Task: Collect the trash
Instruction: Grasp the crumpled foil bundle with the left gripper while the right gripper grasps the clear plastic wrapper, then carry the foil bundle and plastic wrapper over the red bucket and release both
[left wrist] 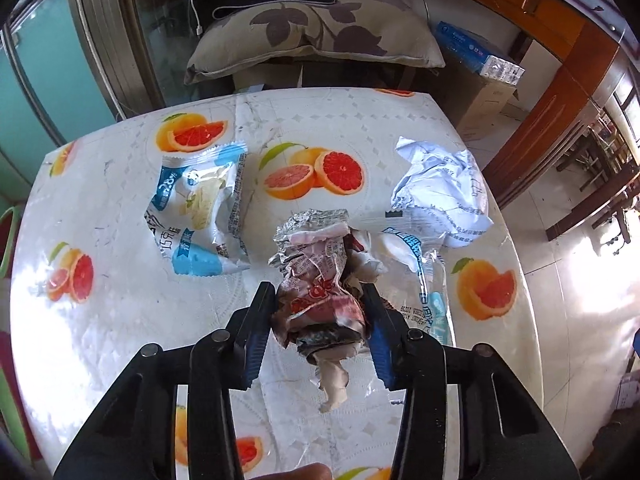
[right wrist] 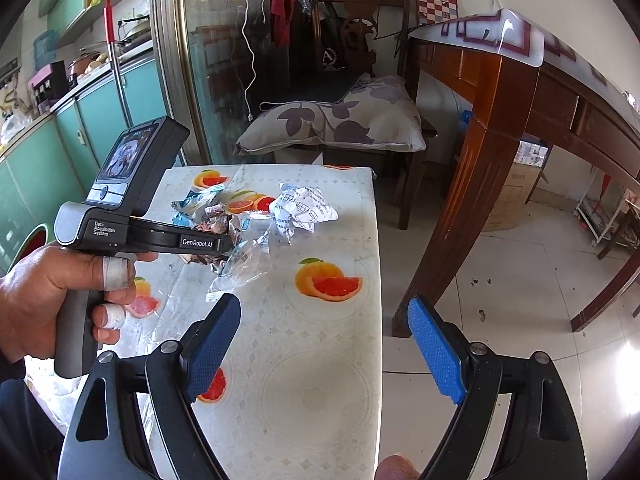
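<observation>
My left gripper (left wrist: 318, 300) is shut on a crumpled red and silver foil wrapper (left wrist: 316, 276) and holds it just above the table; the wrapper shows in the right wrist view (right wrist: 218, 220) too. A blue and white snack bag (left wrist: 200, 212) lies to its left. A clear plastic wrapper with blue print (left wrist: 420, 264) lies to its right, and a crumpled white paper (left wrist: 440, 192) lies farther right. My right gripper (right wrist: 324, 340) is open and empty, over the table's near right edge, apart from the trash.
The table (left wrist: 100, 320) has a white cloth with grapefruit prints. A chair with a flowered cushion (left wrist: 316, 36) stands behind it. A wooden table leg (right wrist: 460, 220) and cardboard boxes (right wrist: 508, 196) stand on the tiled floor to the right. Green cabinets (right wrist: 40, 160) run along the left.
</observation>
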Demonstrator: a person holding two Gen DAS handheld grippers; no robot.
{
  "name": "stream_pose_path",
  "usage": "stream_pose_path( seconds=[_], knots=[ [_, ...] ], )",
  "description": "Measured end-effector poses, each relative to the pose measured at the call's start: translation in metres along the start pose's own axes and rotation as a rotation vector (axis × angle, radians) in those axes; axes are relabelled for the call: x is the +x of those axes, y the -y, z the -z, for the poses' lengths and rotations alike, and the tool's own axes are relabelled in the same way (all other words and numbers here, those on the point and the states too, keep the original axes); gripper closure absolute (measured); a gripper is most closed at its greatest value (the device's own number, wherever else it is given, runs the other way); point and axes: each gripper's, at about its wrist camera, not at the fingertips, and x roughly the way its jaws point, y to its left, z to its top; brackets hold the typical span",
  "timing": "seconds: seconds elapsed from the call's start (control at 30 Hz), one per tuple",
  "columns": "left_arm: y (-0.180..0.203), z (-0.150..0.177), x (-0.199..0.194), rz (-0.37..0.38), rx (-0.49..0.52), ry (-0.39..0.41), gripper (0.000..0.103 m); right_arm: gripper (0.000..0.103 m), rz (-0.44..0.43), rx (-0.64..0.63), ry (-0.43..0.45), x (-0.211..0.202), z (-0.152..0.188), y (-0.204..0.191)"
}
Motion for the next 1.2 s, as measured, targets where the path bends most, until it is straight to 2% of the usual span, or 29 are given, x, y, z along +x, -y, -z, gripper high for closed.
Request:
stream_pose_path(
  seconds=[0.33, 0.6, 0.93, 0.97, 1.0, 1.07, 1.2],
  knots=[
    [-0.031, 0.005, -0.046, -0.007, -0.022, 0.087, 0.066, 0.017, -0.053, -0.009, -0.004, 0.015, -0.011, -0.019],
    [-0.066, 0.019, -0.107, -0.061, -0.02, 0.192, 0.066, 0.017, -0.113, 0.04, -0.071, 0.066, -0.031, -0.045],
    [-0.108, 0.047, -0.164, -0.099, -0.041, 0.263, 0.066, 0.02, -0.052, 0.031, -0.189, 0.142, -0.036, -0.07],
    [-0.111, 0.049, -0.168, -0.102, -0.04, 0.269, 0.065, 0.035, -0.05, 0.029, -0.196, 0.146, -0.036, -0.072],
    [-0.113, 0.052, -0.172, -0.101, -0.041, 0.274, 0.065, 0.061, -0.037, 0.022, -0.206, 0.149, -0.035, -0.073],
    [-0.118, 0.056, -0.178, -0.105, -0.04, 0.283, 0.065, 0.081, -0.009, 0.008, -0.227, 0.156, -0.034, -0.074],
    [-0.124, 0.061, -0.185, -0.113, -0.043, 0.299, 0.065, 0.098, -0.021, 0.0, -0.241, 0.158, -0.031, -0.075]
  ],
)
